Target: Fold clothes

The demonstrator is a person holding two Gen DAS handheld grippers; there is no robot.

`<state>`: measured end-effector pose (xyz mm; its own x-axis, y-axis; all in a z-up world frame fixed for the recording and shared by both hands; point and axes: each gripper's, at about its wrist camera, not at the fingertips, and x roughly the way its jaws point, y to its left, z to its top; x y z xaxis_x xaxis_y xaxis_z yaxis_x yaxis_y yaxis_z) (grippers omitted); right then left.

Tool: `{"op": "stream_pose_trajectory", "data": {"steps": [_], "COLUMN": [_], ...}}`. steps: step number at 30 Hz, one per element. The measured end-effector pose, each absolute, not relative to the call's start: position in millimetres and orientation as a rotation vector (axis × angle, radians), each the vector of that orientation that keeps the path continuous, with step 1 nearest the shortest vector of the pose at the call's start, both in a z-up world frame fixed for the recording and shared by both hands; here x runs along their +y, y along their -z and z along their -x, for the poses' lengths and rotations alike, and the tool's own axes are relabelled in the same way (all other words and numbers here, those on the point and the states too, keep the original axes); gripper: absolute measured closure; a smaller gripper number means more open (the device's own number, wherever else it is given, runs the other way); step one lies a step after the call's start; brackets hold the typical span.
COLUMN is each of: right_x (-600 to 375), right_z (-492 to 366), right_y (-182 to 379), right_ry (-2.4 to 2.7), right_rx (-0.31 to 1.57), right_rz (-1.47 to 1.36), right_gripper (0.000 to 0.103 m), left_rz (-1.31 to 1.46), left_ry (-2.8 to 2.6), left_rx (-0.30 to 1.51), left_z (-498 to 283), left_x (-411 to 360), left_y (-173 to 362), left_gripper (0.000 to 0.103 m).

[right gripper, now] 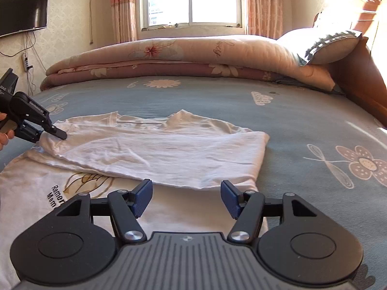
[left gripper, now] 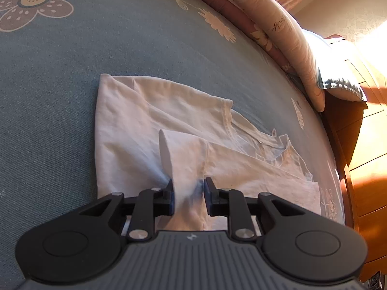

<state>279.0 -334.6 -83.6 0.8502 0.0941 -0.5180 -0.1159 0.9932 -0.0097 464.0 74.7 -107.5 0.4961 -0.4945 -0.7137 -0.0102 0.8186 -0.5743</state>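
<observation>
Right gripper (right gripper: 186, 199) hangs over the white T-shirt (right gripper: 169, 154) on the blue bedsheet (right gripper: 302, 125), jaws apart, empty. Left gripper (left gripper: 188, 199) parted around a raised fold, pads not visibly pressing.

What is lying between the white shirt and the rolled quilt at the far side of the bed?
Only bare blue flowered bedsheet, seen in the right wrist view, separates white shirt from rolled quilt.

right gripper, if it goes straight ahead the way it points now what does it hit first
Most likely the white t-shirt: the open right gripper points at the folded-over layer's near edge, just past its fingertips. Depth is unclear, so it might touch the bottom layer first.
</observation>
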Motion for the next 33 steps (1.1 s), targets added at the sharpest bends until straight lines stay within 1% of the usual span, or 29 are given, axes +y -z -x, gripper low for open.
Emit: {"op": "stream_pose_trajectory", "data": {"steps": [2, 3, 4, 6, 9, 10, 11, 13, 14, 15, 17, 22, 25, 26, 27, 29, 31, 33], "right_x": [-344, -348, -353, -357, -357, -355, -353, -346, -343, -339, -343, -375, -374, -372, -371, -372, -375, -375], "right_z": [-284, -287, -290, -292, -294, -295, -297, -302, -304, -306, -306, -307, -303, -300, -298, -293, -289, -296], "right_y": [89, 92, 95, 103, 111, 112, 111, 113, 114, 114, 114, 111, 109, 108, 104, 96, 87, 81], "right_ry": [-0.050, -0.019, 0.012, 0.041, 0.053, 0.049, 0.036, 0.023, 0.018, 0.013, 0.019, 0.010, -0.003, -0.002, 0.002, 0.017, 0.039, 0.029], "right_rx": [0.566, 0.578, 0.590, 0.611, 0.612, 0.607, 0.597, 0.587, 0.583, 0.579, 0.587, 0.658, 0.675, 0.685, 0.682, 0.655, 0.598, 0.541], "right_rz": [0.100, 0.132, 0.163, 0.243, 0.344, 0.346, 0.341, 0.357, 0.366, 0.376, 0.341, 0.071, 0.083, 0.106, 0.117, 0.114, 0.085, 0.033], "right_gripper": [0.036, 0.038, 0.040, 0.047, 0.050, 0.052, 0.058, 0.064, 0.080, 0.093, 0.093, 0.093, 0.093, 0.091, 0.088, 0.088, 0.088, 0.087], "left_rz": [0.566, 0.565, 0.562, 0.560, 0.563, 0.561, 0.562, 0.564, 0.566, 0.567, 0.569, 0.575, 0.582, 0.574, 0.561, 0.536, 0.534, 0.520], "left_ry": [0.327, 0.330, 0.330, 0.332, 0.331, 0.332, 0.330, 0.328, 0.326, 0.324, 0.319, 0.319, 0.305, 0.295, 0.286, 0.285, 0.308, 0.331], "left_rx": [1.022, 1.021, 1.024, 1.027, 1.027, 1.027, 1.028, 1.030, 1.031, 1.033, 1.036, 1.042, 1.053, 1.056, 1.053, 1.030, 1.001, 0.975], "left_z": [-463, -463, -463, -463, -462, -461, -460, -460, -460, -460, -460, -458, -453, -451, -448, -441, -438, -441], "left_x": [75, 74, 74, 73, 74, 74, 73, 72, 72, 72, 71, 73, 78, 80, 81, 81, 79, 69], "left_y": [107, 106, 105, 104, 103, 103, 103, 103, 103, 103, 103, 103, 101, 98, 94, 84, 74, 66], "left_gripper": [0.069, 0.068, 0.067, 0.065, 0.063, 0.062, 0.062, 0.060, 0.060, 0.060, 0.059, 0.057, 0.057, 0.056, 0.053, 0.048, 0.046, 0.039]}}
